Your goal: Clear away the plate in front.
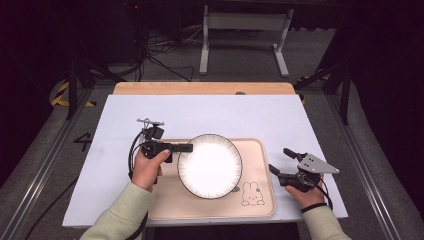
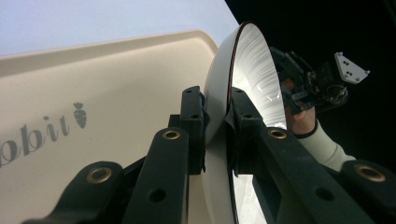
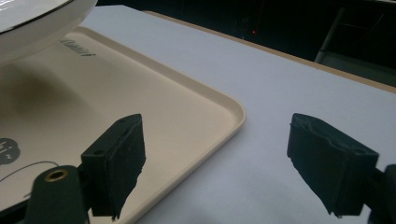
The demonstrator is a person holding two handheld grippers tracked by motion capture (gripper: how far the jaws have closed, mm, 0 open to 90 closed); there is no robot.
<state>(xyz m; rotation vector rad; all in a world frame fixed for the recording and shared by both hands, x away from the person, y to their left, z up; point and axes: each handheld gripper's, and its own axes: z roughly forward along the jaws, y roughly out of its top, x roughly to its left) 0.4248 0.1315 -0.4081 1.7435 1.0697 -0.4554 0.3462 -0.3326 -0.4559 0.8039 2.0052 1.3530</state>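
A white plate point(image 1: 210, 166) with a dark rim lies over a beige tray point(image 1: 263, 205) on the white table. My left gripper point(image 1: 187, 148) reaches in from the left and is shut on the plate's left rim. In the left gripper view the jaws point(image 2: 217, 126) pinch the plate point(image 2: 254, 60) edge-on, one pad on each face, above the tray point(image 2: 116, 79). My right gripper point(image 1: 278, 159) is open just off the tray's right edge, holding nothing. In the right gripper view point(image 3: 217, 158) its jaws straddle the tray's corner point(image 3: 233, 109), with the plate point(image 3: 28, 23) at top left casting a shadow.
The tray carries a rabbit drawing point(image 1: 251, 194) near its front right corner. White table surface point(image 1: 225, 112) stretches behind and beside the tray, with a wooden strip point(image 1: 200, 88) along its far edge. Beyond are a dark floor, cables and a grey stand point(image 1: 245, 30).
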